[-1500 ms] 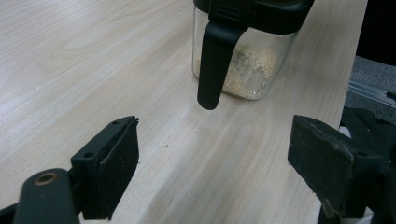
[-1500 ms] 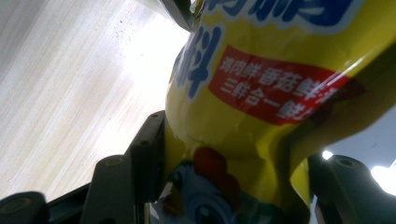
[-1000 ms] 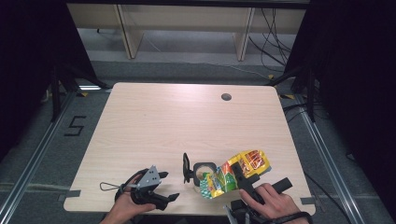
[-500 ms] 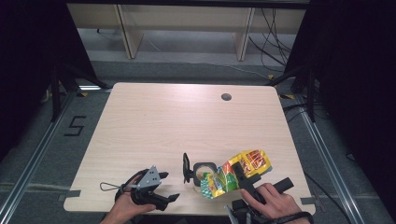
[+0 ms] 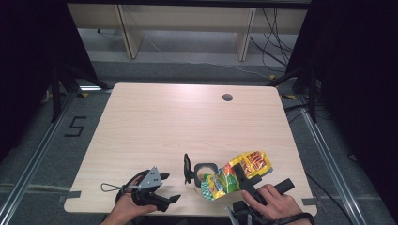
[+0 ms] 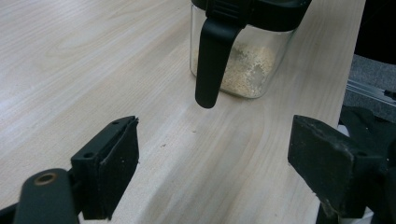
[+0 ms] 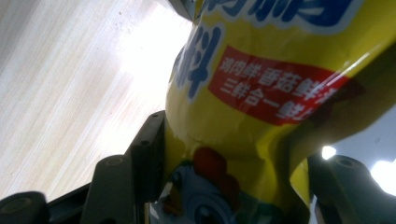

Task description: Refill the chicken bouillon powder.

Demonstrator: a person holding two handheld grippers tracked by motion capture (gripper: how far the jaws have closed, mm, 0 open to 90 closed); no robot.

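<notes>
Right gripper (image 5: 241, 176): fingers (image 7: 147, 154) clamped on the sides of a yellow seasoning bag (image 5: 237, 174), which bulges between them. Bag is tilted, its lower end over the open mouth of a clear jar (image 5: 204, 172). Jar stands near the front edge of the tabletop (image 5: 155, 122), its black lid (image 5: 187, 168) flipped up on the left; pale granules lie in the bottom. Left gripper (image 5: 162, 187): fingers (image 6: 116, 163) spread wide, nothing between them, low over the tabletop just left of the jar.
</notes>
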